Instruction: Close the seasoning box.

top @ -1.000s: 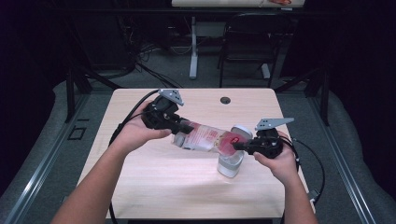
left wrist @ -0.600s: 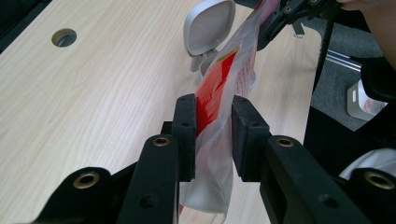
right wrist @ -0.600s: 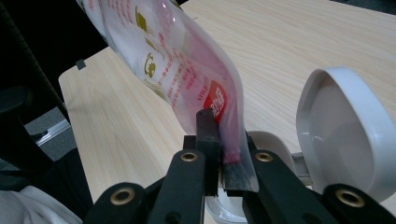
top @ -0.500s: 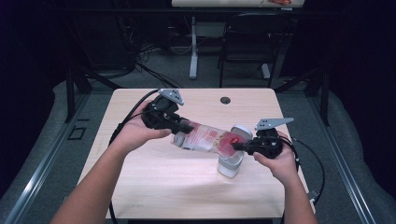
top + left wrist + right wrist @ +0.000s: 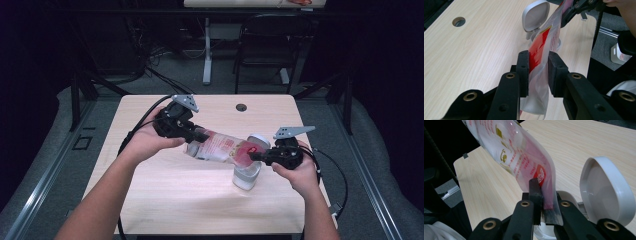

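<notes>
Stretched above the table (image 5: 165,200): pouch (image 5: 220,147), low end over the open container (image 5: 246,175). Clamped at the high end by left gripper (image 5: 200,135), pinched tight at the low end by right gripper (image 5: 256,156). Likely spill beside container if tilted off.

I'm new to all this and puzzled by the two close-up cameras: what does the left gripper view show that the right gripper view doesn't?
Left gripper view: a round hole in the table, and the other tongs pinching the pouch's far end. Right gripper view: the pouch's printed face with gold and red markings, and the inside of the container's open lid. Both: the red-and-clear pouch clamped in tongs, the white container, the wooden table.
</notes>
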Available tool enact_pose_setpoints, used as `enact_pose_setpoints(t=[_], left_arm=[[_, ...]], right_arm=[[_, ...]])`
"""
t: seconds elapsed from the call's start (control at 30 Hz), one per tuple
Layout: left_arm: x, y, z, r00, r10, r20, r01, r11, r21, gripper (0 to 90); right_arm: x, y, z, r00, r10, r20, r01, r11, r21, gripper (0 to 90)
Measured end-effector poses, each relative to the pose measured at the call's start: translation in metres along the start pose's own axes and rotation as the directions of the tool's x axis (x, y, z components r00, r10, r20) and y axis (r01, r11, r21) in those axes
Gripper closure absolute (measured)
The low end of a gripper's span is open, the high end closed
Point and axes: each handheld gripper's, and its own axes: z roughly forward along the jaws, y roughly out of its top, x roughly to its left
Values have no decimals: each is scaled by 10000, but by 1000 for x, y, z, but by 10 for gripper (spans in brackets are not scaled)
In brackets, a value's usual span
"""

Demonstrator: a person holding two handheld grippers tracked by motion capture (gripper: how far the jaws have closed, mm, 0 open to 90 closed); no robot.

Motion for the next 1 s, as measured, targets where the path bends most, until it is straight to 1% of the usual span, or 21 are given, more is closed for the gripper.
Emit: enact_pose_setpoints(t=[0.03,0.63,1.0], left_arm=[[0,0,0,10000,4,0,-4,10000,1,737],[1,2,1,10000,-33,58,33,10000,-39,736],[-1,3,1,10000,11,12,-11,10000,-44,735]], right_arm=[[-1,0,0,10000,-65,1,65,9999,81,882],[-1,0,-1,10000,-36,8,36,10000,6,879],[0,0,-1,9998,-121,177,120,9999,89,879]])
